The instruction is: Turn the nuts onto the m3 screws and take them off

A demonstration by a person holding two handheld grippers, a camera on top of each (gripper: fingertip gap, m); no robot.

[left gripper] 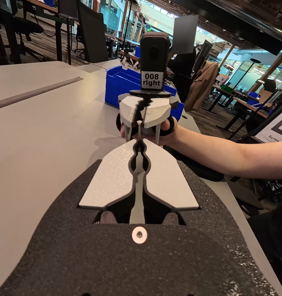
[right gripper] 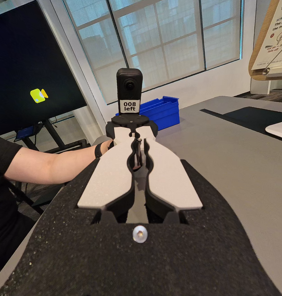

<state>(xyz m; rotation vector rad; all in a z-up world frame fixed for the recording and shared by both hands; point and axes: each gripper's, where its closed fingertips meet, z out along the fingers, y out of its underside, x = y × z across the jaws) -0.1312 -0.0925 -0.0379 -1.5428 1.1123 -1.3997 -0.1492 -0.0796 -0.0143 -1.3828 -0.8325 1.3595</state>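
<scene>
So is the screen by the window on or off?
On. The screen is mostly dark, but a bright yellow camera symbol glows on it in the right wrist view.

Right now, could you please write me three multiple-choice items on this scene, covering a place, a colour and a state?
1. Where is the bin? A on the floor; B on the grey table; C in a hand.
2. What colour is the bin? A red; B green; C blue.
3. The left gripper is: A shut on the screw; B wide open and empty; C lying on the table.
Answers: B, it rests on the tabletop; C, its walls are plainly blue; A, its fingertips close round the screw's shank.
</scene>
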